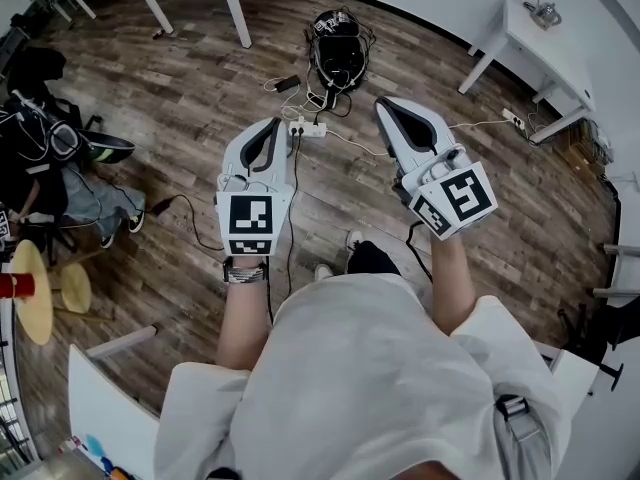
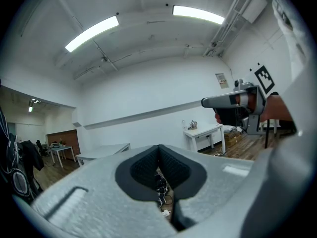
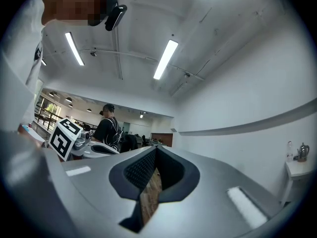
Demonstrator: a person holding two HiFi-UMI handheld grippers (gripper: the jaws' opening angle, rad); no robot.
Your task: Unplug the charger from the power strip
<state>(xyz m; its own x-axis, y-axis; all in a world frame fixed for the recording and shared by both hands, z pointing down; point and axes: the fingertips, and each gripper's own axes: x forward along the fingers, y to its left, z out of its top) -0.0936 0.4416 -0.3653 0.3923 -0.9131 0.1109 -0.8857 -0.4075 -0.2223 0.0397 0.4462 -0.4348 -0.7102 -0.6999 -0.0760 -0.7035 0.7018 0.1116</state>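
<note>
— What sits at the far left?

— A chair (image 1: pixel 45 148) heaped with dark clothes, and below it a yellow stool (image 1: pixel 35 298) with a red can (image 1: pixel 12 286) on it, all on the wooden floor (image 1: pixel 180 98).

— And the left gripper (image 1: pixel 275 125)?

— Held out in front of the person, pointing away from the body. Its own view shows the left gripper (image 2: pixel 158 147) with its jaws together at the tips and nothing held; only floor and cables (image 2: pixel 161 186) show through the hollow behind the pads.

— Where is the power strip?

— The white power strip (image 1: pixel 308 128) lies on the floor just past the left gripper's tip, between the two grippers in the head view and apart from both. Cables run from it toward a black bag (image 1: pixel 338 53) further off. Which plug on it is the charger is too small to tell.

— The right gripper (image 1: pixel 387 105)?

— Also held out, tilted a little outward. In its own view the right gripper (image 3: pixel 156 148) is closed too – tips meeting, empty, bare floor behind. A white table (image 1: pixel 535 38) stands at the far right.
</note>
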